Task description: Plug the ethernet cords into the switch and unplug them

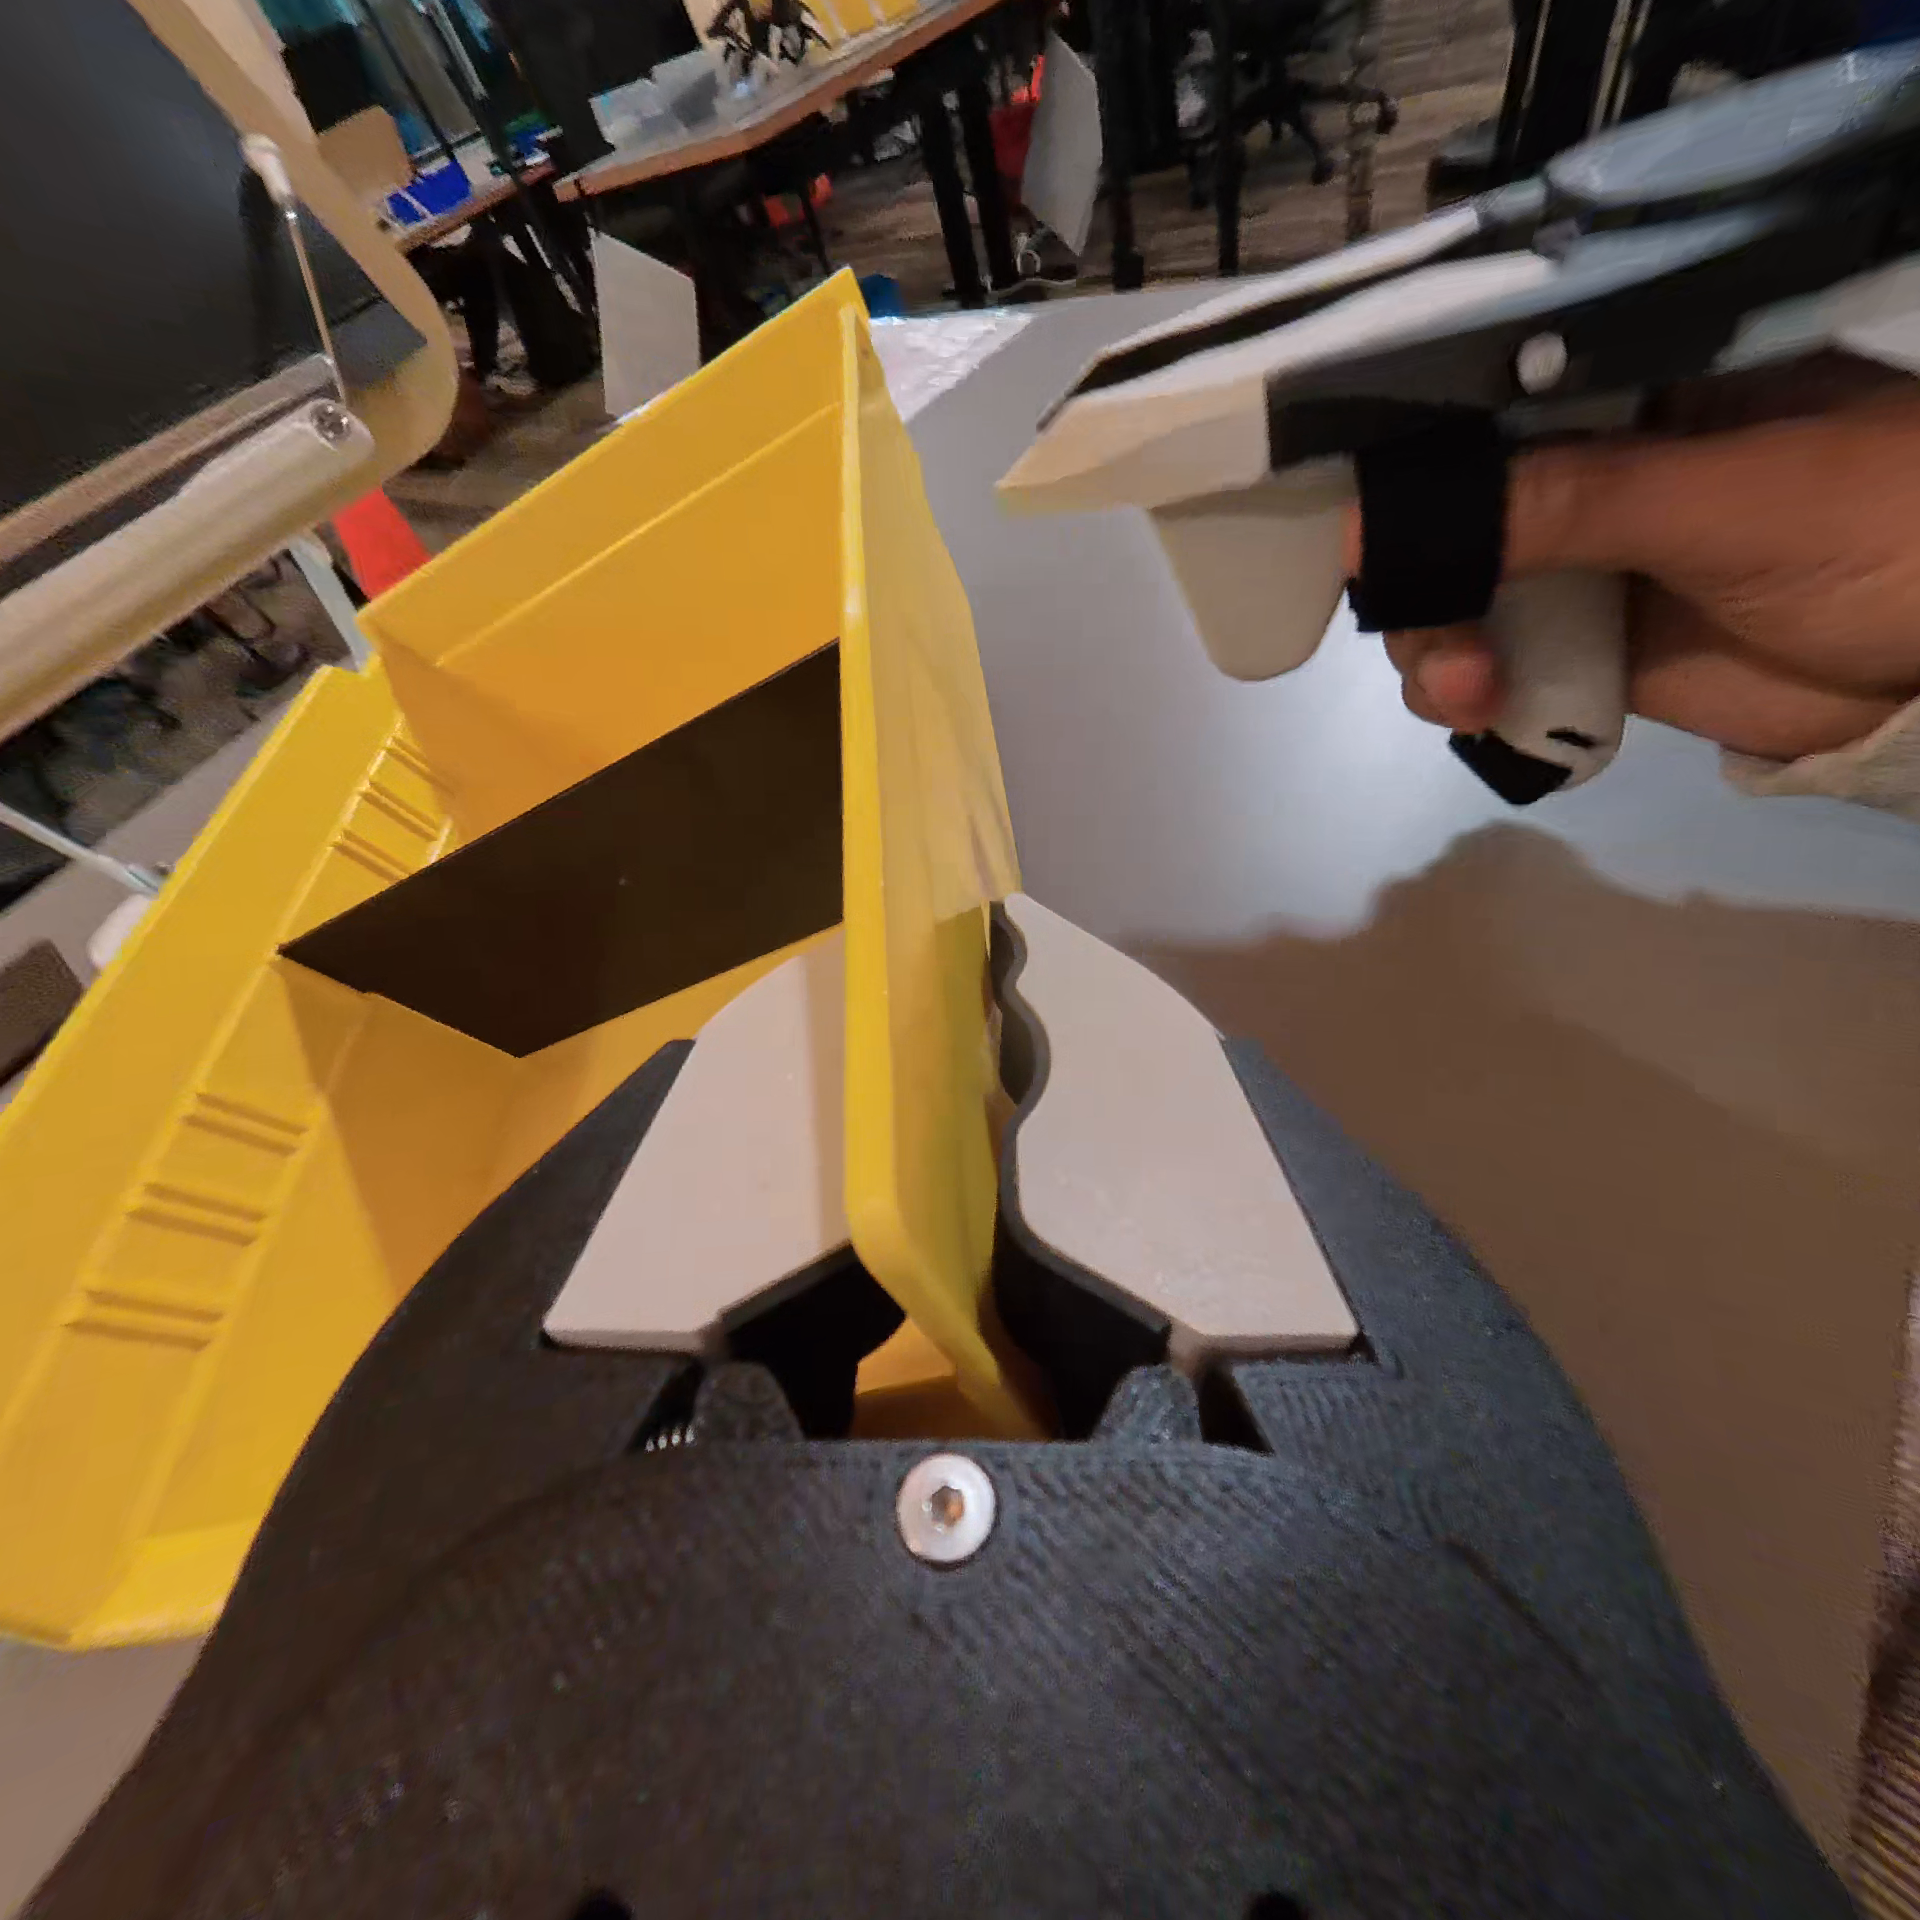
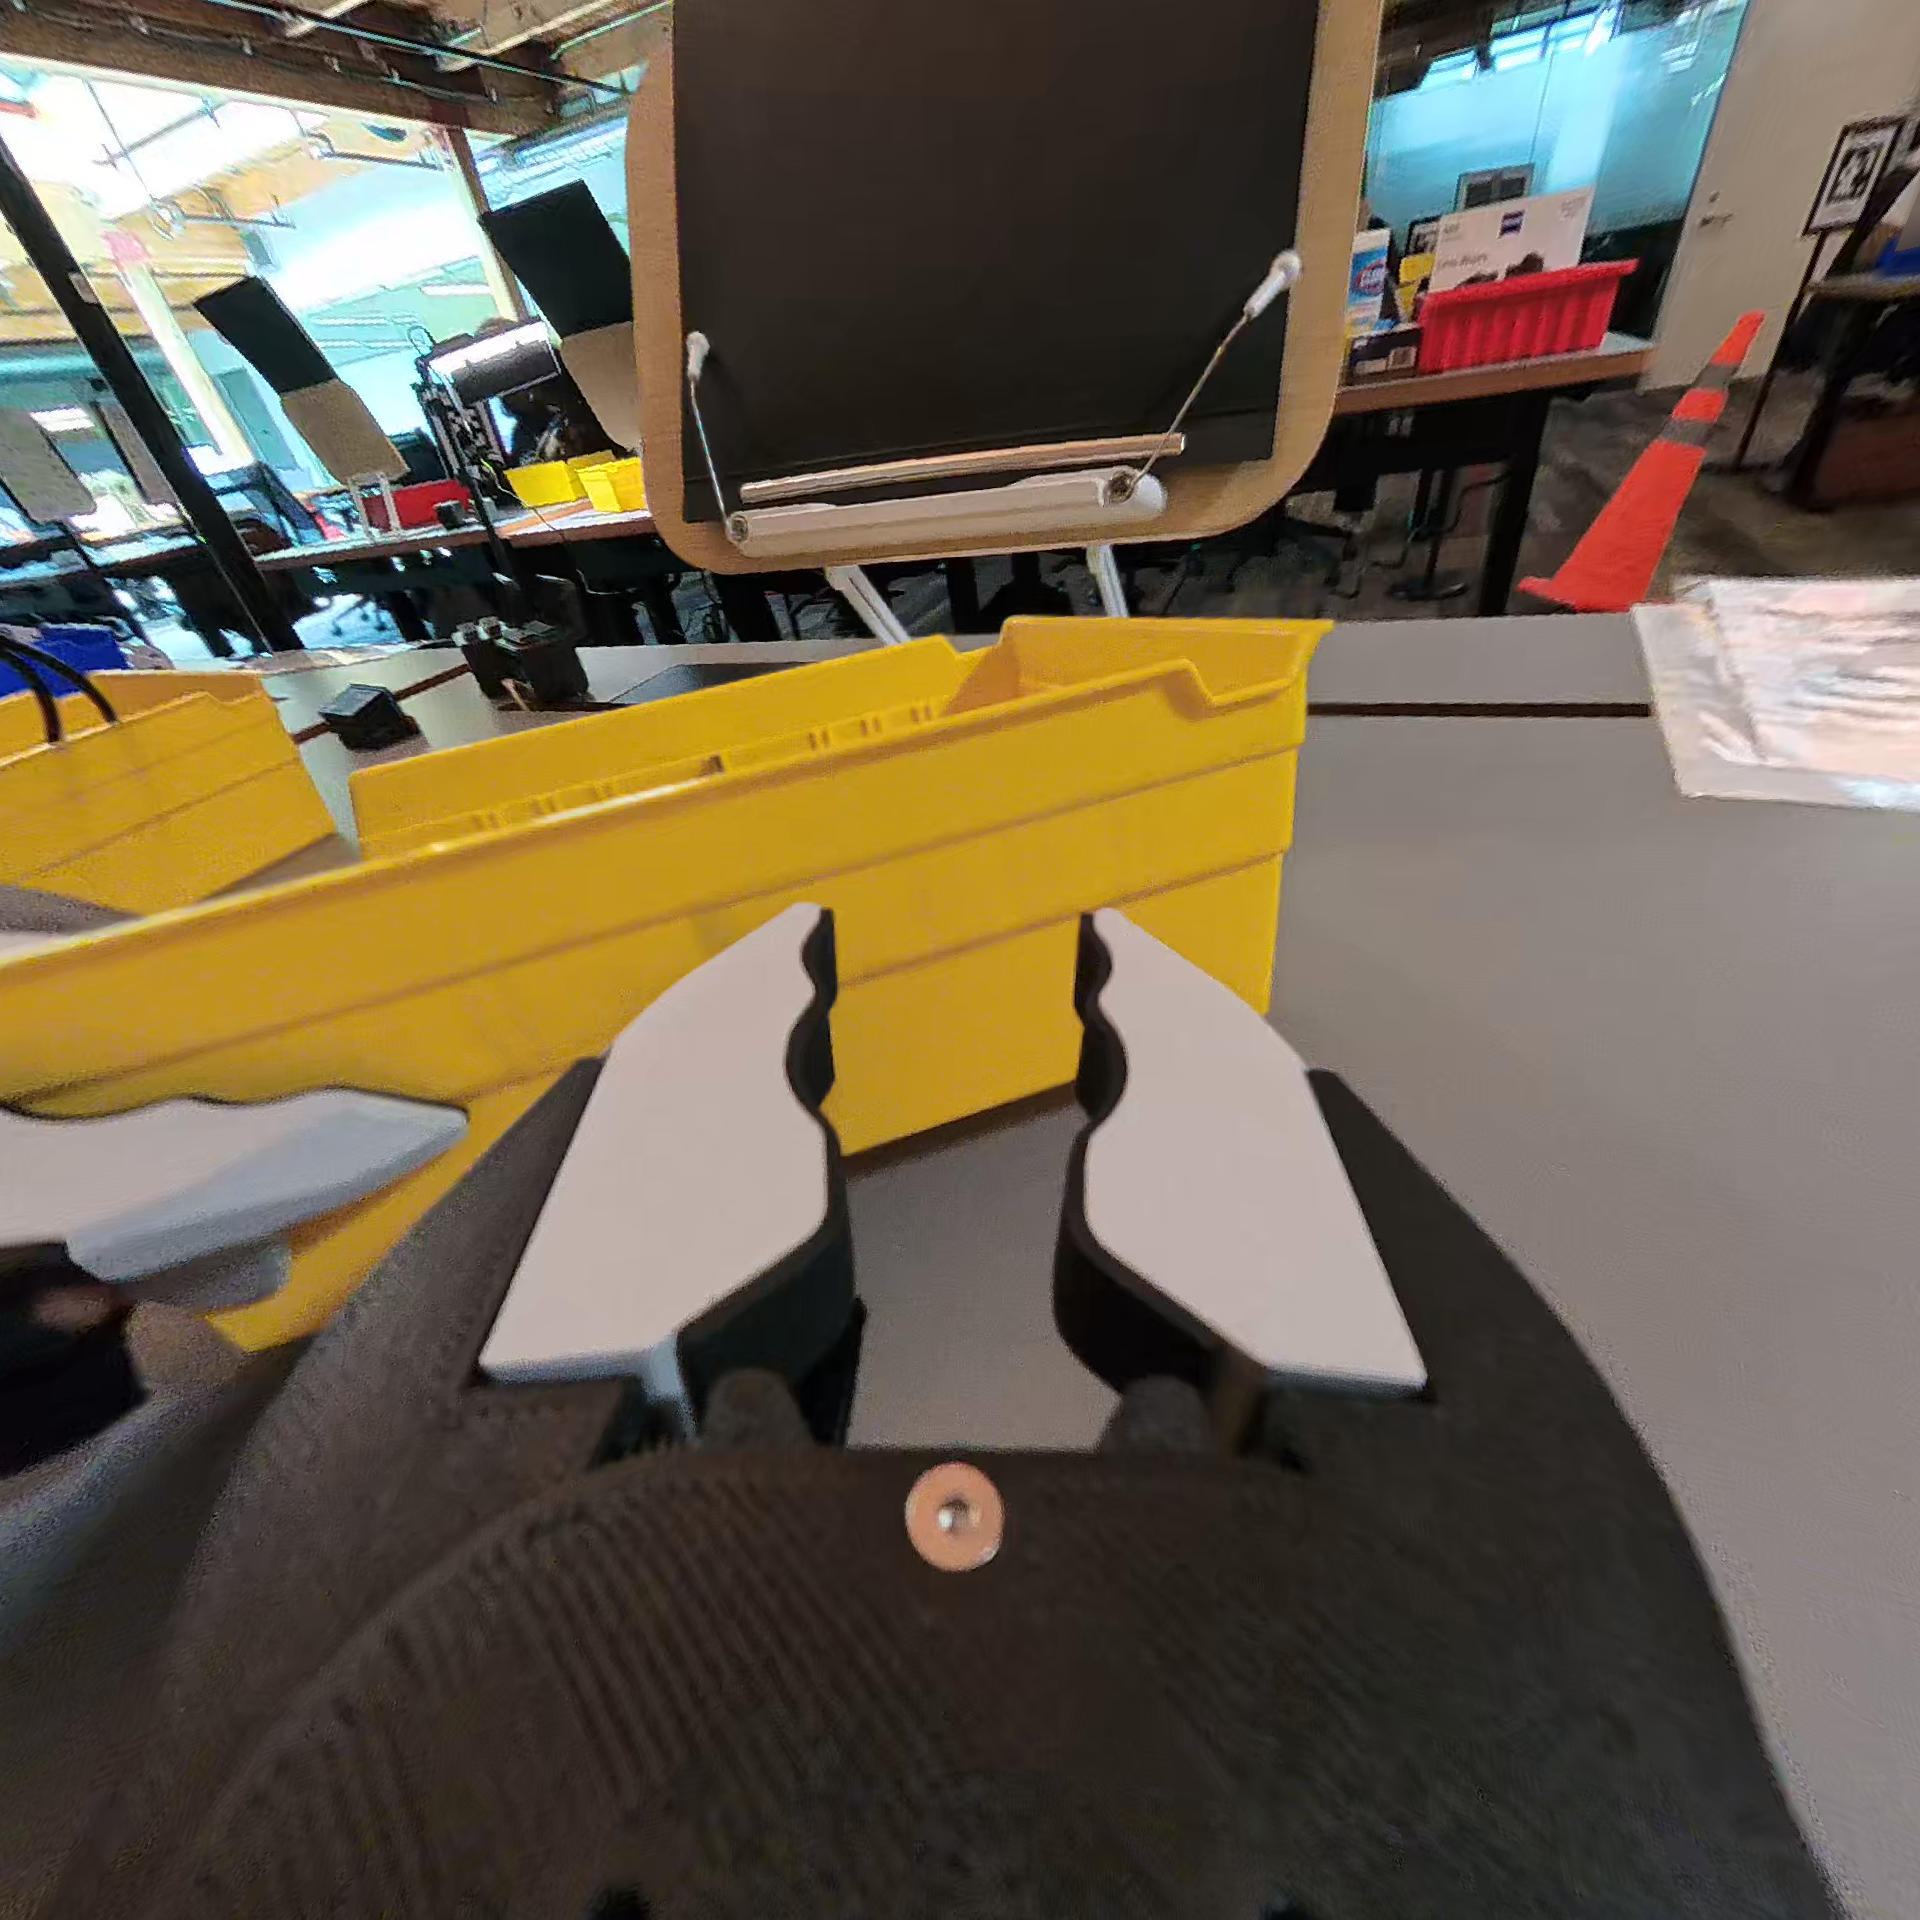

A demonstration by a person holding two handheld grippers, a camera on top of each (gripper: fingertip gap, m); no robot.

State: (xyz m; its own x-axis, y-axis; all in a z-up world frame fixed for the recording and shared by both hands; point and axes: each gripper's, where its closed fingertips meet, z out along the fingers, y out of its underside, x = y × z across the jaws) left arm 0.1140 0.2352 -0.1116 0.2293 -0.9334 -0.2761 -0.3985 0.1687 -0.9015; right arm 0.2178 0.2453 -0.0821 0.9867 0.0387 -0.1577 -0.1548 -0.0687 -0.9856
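Observation:
No ethernet cord or switch shows in either view. My left gripper is shut on the right side wall of a yellow plastic bin, which has a black divider across its inside. The bin looks tilted in this view. My right gripper is open and empty, low over the grey table and facing the bin's long outer wall. It also shows in the left wrist view, held by a hand to the right of the bin. A finger of the left gripper shows at the left edge.
A second yellow bin with black cables stands at the far left. A tan stand with a black board rises behind the bin. A clear plastic sheet lies at the back right. An orange cone stands on the floor beyond.

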